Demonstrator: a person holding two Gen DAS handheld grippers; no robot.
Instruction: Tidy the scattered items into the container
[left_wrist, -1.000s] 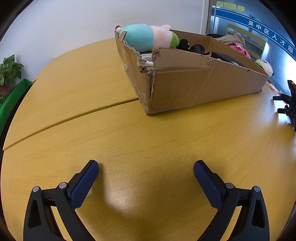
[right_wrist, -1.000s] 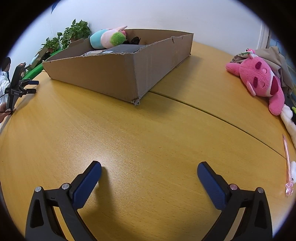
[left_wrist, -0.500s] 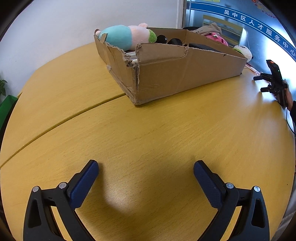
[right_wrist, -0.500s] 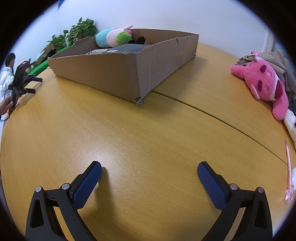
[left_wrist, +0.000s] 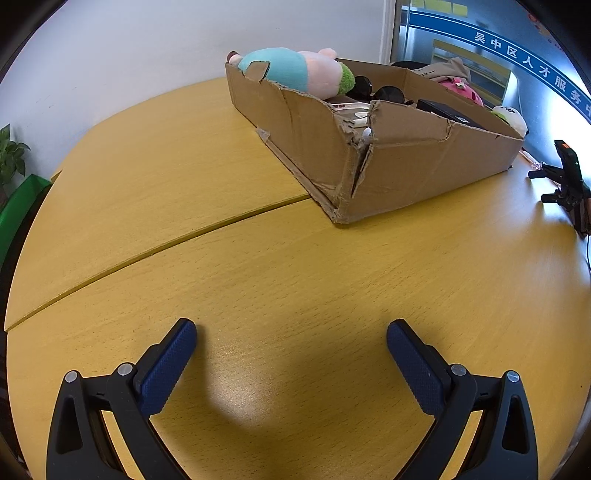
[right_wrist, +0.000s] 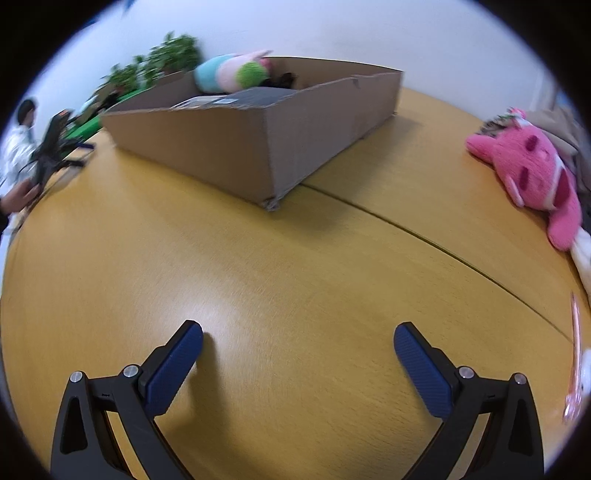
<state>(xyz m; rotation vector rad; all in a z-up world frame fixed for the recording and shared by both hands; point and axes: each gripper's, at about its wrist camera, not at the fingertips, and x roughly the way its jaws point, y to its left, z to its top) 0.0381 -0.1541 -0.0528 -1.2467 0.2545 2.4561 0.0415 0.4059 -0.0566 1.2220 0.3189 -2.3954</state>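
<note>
Yellow table (left_wrist: 258, 280) | cardboard box (left_wrist: 424, 173) well ahead | left tongs (left_wrist: 291, 332), right tongs (right_wrist: 298, 334) wide apart, empty

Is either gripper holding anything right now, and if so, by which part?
Nothing is held. The left gripper and right gripper are both open, with only bare yellow wooden table between their fingers.

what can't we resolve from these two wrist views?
- Cardboard box floor: left wrist view, near walls hide all but the top items.
- Pink plush toy: right wrist view, far end runs behind beige cloth.
- Pink pen: right wrist view, blurred at the fisheye edge.
- Left gripper and right gripper: open, empty.
</note>
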